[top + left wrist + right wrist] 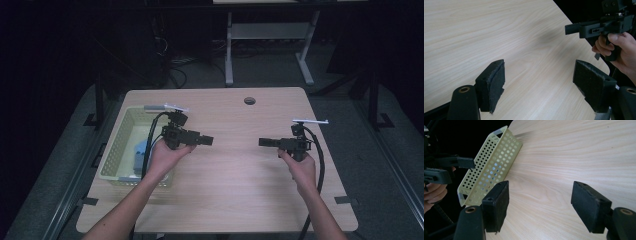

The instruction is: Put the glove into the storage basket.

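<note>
both grippers hang over the bare middle of the wooden table [235, 170], pointing at each other with a wide stretch of tabletop between them. the left gripper [206, 140] sits just off the inner wall of the pale yellow perforated basket [116, 145], and in its own view its two black jaws stand well apart with nothing but wood grain between them. the right gripper [265, 142] is over toward the far side of the table, and its jaws too are spread wide and empty in its own view, where the basket's holed wall [489, 167] shows off to one side. inside the basket lies a blue thing [140, 154], partly hidden by the left forearm and cable, so i can't tell what it is; it looks like the nearest thing to be handled, and it sits down in the basket near the wall on the table's side. from where i stand, nothing is gripped and nothing has been set out on the table, so the work looks to be either just starting or between steps: reaching into the basket and closing on the blue thing would all seem left to do.
</note>
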`<state>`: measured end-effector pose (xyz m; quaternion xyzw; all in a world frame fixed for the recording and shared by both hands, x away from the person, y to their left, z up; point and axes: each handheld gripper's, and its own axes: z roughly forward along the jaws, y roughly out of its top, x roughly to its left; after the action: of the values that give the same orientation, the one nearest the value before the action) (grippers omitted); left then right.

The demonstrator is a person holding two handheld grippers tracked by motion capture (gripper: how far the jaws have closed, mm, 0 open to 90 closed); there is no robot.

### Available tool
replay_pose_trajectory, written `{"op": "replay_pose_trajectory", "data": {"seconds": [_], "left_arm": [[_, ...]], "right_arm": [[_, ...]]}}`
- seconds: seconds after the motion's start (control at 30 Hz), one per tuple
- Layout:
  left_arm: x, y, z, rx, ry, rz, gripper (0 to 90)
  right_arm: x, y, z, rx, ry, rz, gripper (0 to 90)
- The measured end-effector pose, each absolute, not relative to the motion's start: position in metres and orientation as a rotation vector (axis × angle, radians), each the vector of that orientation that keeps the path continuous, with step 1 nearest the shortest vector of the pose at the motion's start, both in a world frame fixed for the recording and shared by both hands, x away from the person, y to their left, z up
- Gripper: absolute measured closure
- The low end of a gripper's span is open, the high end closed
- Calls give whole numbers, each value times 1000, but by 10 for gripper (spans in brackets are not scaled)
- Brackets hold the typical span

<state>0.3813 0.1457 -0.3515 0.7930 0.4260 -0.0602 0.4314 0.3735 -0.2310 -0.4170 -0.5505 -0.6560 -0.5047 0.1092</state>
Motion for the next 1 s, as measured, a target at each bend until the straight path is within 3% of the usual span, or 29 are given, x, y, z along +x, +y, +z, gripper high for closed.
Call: {"op": "replay_pose_trajectory", "data": {"seconds": [1.0], "left_arm": [[350, 113, -395, 1962, 1005, -152, 243]], "right_arm": [[345, -256, -441, -1638, -1955, -1448, 291]]}}
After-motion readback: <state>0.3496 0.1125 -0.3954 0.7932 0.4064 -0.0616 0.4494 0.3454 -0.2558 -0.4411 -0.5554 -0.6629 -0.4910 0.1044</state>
